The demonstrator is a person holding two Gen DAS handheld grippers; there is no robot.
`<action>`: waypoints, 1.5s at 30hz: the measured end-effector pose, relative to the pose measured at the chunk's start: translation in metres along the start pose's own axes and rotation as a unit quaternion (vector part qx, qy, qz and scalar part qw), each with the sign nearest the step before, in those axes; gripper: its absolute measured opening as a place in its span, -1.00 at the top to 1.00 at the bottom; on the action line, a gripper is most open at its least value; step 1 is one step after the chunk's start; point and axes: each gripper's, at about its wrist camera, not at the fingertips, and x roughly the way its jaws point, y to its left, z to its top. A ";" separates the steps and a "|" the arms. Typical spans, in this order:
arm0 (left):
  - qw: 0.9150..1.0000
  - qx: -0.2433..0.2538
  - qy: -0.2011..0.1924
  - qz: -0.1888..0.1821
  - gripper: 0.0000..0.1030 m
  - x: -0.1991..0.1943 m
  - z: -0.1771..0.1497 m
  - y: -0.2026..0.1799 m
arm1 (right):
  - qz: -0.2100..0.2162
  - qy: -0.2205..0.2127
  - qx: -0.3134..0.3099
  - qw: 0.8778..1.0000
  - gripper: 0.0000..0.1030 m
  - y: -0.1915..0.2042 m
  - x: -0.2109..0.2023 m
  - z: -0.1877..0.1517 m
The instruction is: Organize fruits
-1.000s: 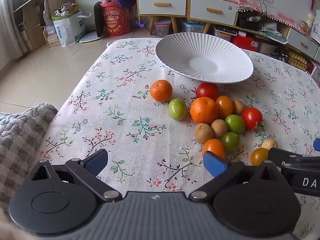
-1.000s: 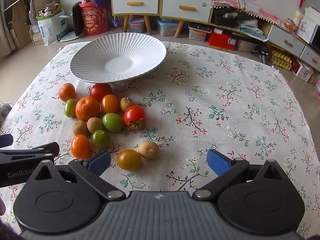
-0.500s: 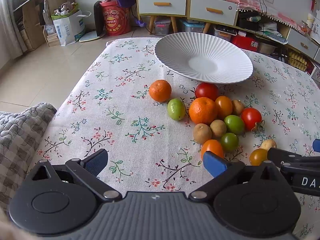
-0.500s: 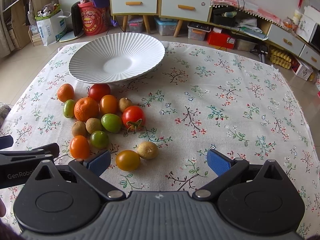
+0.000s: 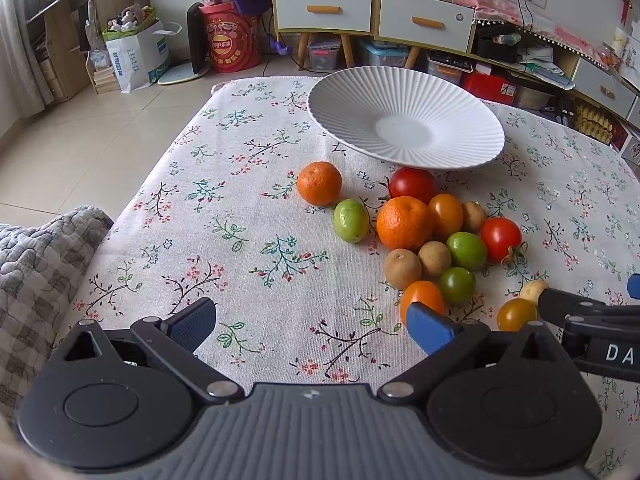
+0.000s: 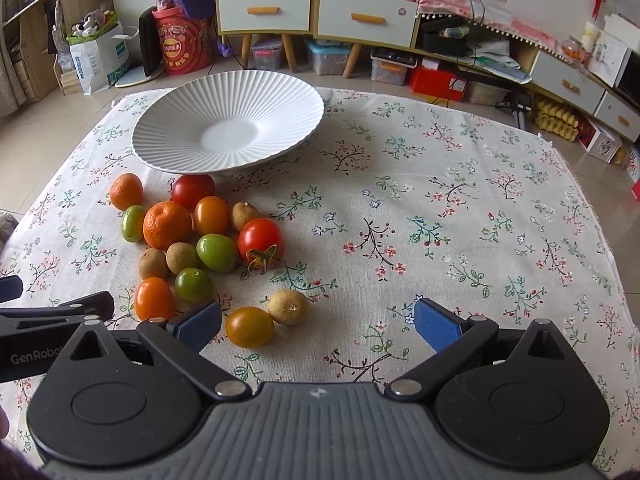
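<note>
Since a second ago my two tongs have barely shifted; the fruit sits a touch lower in both views, nothing on the cloth has changed place.

My left tongs hover low over the near left of the floral tablecloth, jaws spread wide and empty, with bare cloth running ahead to the left table edge. My right tongs hang beside them, also wide open and holding nothing; the yellow tomato and a small brown fruit lie just ahead, toward the left pad. The whole right half of the cloth is free.

The fruit cluster lies together on the near left, just in front of the white ribbed plate, which holds nothing. A lone small orange sits at the cluster's left.
</note>
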 end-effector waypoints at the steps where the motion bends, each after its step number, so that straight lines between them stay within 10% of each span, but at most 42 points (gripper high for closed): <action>1: 1.000 0.000 -0.001 0.000 -0.91 0.000 0.000 0.000 | 0.000 -0.001 0.000 1.000 -0.99 0.000 0.000 0.000; 27: 1.000 0.004 -0.022 -0.007 -0.91 0.001 0.002 0.004 | 0.035 -0.012 -0.006 0.999 -0.99 -0.004 0.002 0.002; 45: 0.992 0.061 -0.010 -0.111 -0.90 0.021 -0.009 0.001 | 0.111 0.002 -0.035 0.993 -0.97 -0.022 0.015 -0.011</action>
